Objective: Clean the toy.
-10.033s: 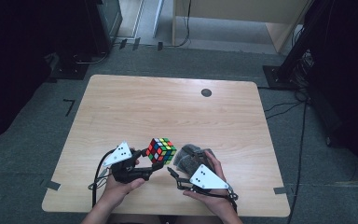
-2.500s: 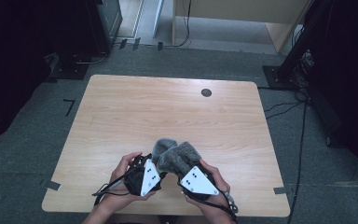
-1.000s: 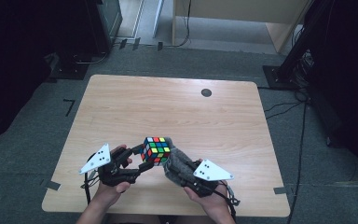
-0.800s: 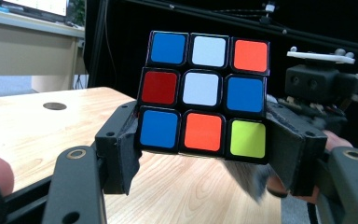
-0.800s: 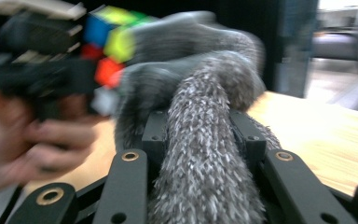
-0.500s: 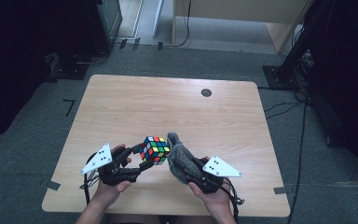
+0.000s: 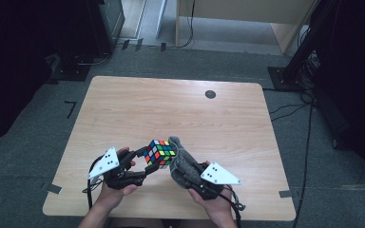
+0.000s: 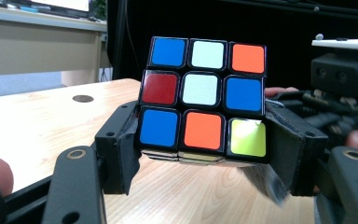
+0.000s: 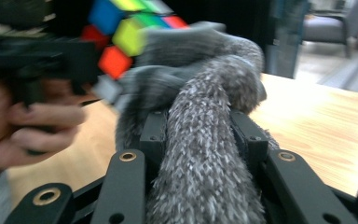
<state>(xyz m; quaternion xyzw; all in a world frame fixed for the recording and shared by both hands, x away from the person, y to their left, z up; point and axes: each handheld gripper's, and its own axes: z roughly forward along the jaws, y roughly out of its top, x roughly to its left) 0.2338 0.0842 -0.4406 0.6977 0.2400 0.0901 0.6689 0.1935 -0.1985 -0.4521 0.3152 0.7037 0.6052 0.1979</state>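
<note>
Above the near edge of the counter (image 7: 123,104), the puzzle cube (image 7: 160,153) was held clear of the wood, tilted so one corner pointed up and away. A cube has no long axis. The left gripper (image 7: 140,164) had its fingers (image 8: 121,144) nearly closed, clamped on the cube's bottom layer from both sides, the two upper layers standing free above them. The right gripper (image 7: 190,173) had its fingers (image 9: 247,140) squeezed around a bunched grey cloth (image 7: 180,164), whose end pressed against the cube's right side.
</note>
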